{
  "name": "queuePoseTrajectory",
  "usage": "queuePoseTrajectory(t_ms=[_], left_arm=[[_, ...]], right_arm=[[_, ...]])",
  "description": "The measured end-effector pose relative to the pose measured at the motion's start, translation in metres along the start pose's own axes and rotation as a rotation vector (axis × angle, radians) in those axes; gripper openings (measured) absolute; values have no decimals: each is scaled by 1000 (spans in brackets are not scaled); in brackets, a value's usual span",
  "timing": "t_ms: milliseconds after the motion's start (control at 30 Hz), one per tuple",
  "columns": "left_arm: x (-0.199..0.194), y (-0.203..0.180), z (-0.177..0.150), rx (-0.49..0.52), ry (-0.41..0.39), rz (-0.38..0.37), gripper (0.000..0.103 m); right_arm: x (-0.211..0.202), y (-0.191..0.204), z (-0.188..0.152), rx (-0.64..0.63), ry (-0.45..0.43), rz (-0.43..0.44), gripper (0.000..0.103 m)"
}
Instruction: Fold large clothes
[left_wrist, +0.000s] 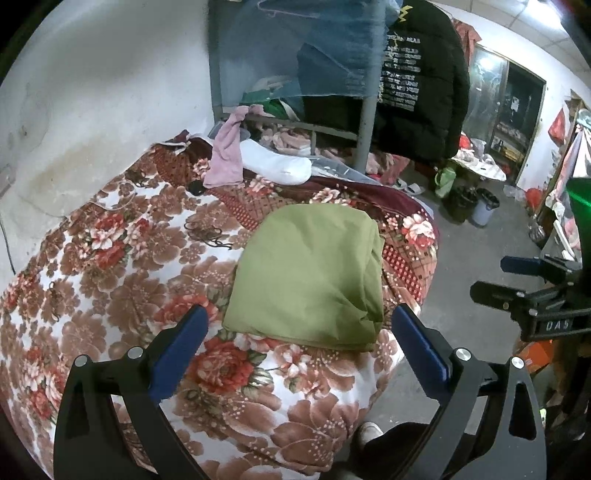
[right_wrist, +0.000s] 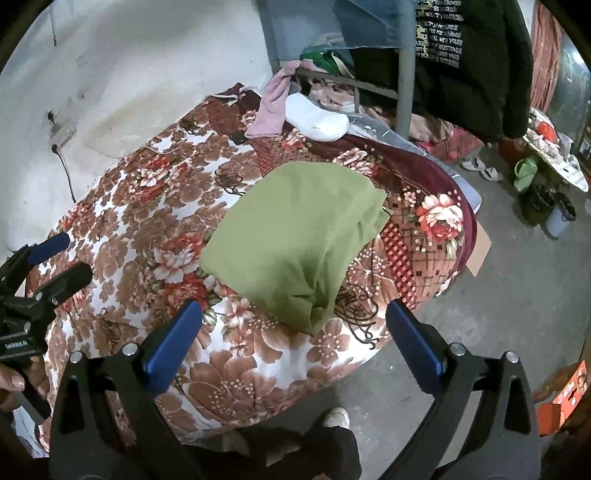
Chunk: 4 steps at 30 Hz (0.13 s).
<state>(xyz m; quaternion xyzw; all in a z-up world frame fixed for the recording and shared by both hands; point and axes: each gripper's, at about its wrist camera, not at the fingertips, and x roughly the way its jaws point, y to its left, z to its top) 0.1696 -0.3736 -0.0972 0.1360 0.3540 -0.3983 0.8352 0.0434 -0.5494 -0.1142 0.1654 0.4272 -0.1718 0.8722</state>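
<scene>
- The left gripper (left_wrist: 299, 325) has its 2 blue-padded fingers (left_wrist: 177, 354) spread wide, with nothing between them.
- Straight ahead of it, just past the fingertips and between their lines, the green garment (left_wrist: 306, 277) lies folded into a thick, roughly rectangular bundle.
- The bundle rests on the floral blanket (left_wrist: 110, 280), near the bed edge that lies to this gripper's right; layered folds show along the bundle's right side.
- The right gripper (right_wrist: 293, 319) is also wide apart and empty, its blue pads (right_wrist: 173, 343) clear of the cloth.
- From the right wrist view the green garment (right_wrist: 295, 236) sits ahead and slightly left of centre, one narrow corner pointing back toward the tool; blanket (right_wrist: 229, 384) shows between that corner and the fingertips.
- Each tool appears in the other's view: the right gripper (left_wrist: 524, 280) at the far right of the left view, off the bed edge, and the left gripper (right_wrist: 51, 258) at the far left of the right view, over the blanket.
- Beyond the garment, farther from both tools, a white sock (left_wrist: 277, 166) and a pink cloth (left_wrist: 225, 158) lie at the far end of the bed.
- A black jacket (left_wrist: 417, 92) with printed lettering hangs past the bed, ahead and to the right.
</scene>
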Motion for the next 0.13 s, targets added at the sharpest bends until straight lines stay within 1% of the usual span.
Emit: queuePoseTrajectory(t_ms=[133], left_arm=[[3, 5, 4, -4, -3, 13, 97]], right_arm=[[3, -1, 1, 3, 10, 4, 98]])
